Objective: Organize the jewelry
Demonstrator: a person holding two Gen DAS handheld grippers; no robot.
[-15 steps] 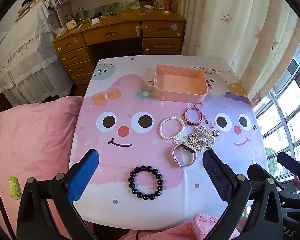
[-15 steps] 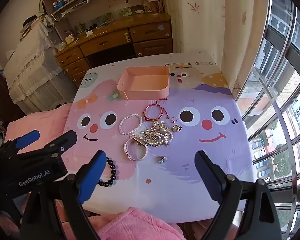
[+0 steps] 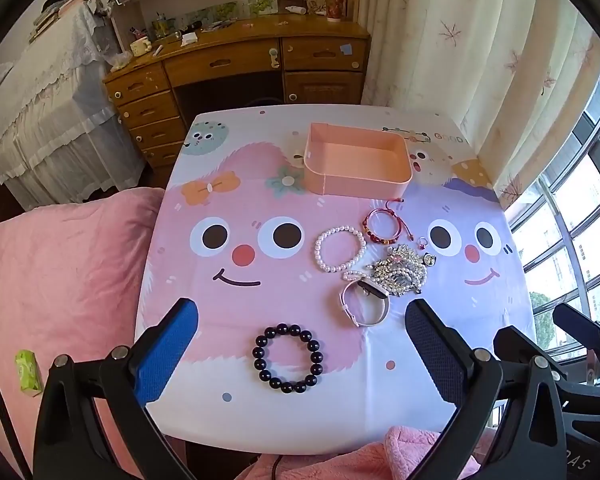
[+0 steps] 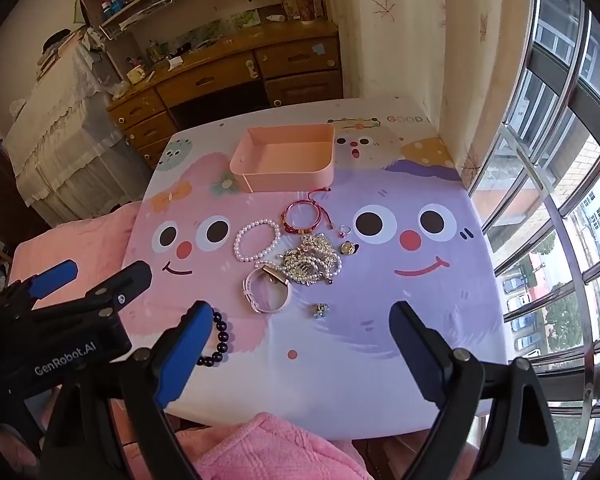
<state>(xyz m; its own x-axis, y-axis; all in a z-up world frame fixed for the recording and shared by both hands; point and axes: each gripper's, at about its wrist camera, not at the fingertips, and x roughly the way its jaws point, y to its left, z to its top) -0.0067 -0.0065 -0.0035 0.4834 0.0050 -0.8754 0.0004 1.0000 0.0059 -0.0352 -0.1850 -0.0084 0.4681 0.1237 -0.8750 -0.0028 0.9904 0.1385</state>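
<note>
Bedroom at home: pink bedding (image 3: 60, 264), wooden desk (image 3: 236, 64), curtains (image 3: 460, 60).

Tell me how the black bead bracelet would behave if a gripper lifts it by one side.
The black bead bracelet is separate round beads in a loop, so it would probably sag rather than stay round. The glossy beads look slippery and may roll between the pads.

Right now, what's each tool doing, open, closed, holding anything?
Left tool: open, holding nothing, above the black bead bracelet.
Right tool: open, holding nothing.
</note>
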